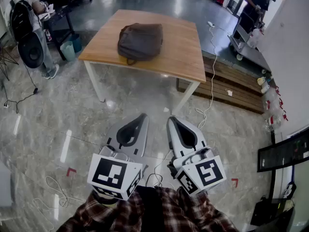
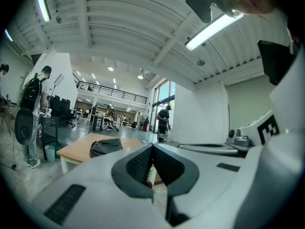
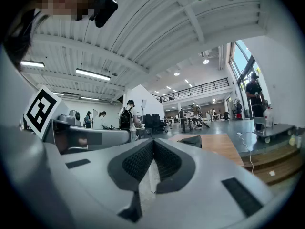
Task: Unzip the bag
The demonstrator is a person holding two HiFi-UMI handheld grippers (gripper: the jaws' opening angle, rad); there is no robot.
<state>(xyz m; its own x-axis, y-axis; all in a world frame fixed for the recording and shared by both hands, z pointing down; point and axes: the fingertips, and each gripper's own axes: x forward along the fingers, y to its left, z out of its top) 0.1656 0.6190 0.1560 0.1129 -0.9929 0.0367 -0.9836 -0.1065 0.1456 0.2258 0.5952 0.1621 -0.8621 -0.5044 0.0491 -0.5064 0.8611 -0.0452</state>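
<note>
A dark grey-brown bag (image 1: 140,41) lies flat on a wooden table (image 1: 183,57) far ahead of me; it also shows small as the bag (image 2: 106,147) in the left gripper view and the bag (image 3: 191,140) in the right gripper view. My left gripper (image 1: 143,115) and right gripper (image 1: 170,119) are held close to my body, side by side, well short of the table. Both have their tips together with nothing between them. The left gripper (image 2: 152,146) and right gripper (image 3: 153,141) point toward the table.
White table legs (image 1: 94,82) stand on a glossy stone floor. Cables (image 1: 211,86) trail right of the table beside a low wooden platform (image 1: 231,88). A person with a backpack (image 1: 30,21) stands at the far left, another person (image 1: 256,6) at the far right by a cart.
</note>
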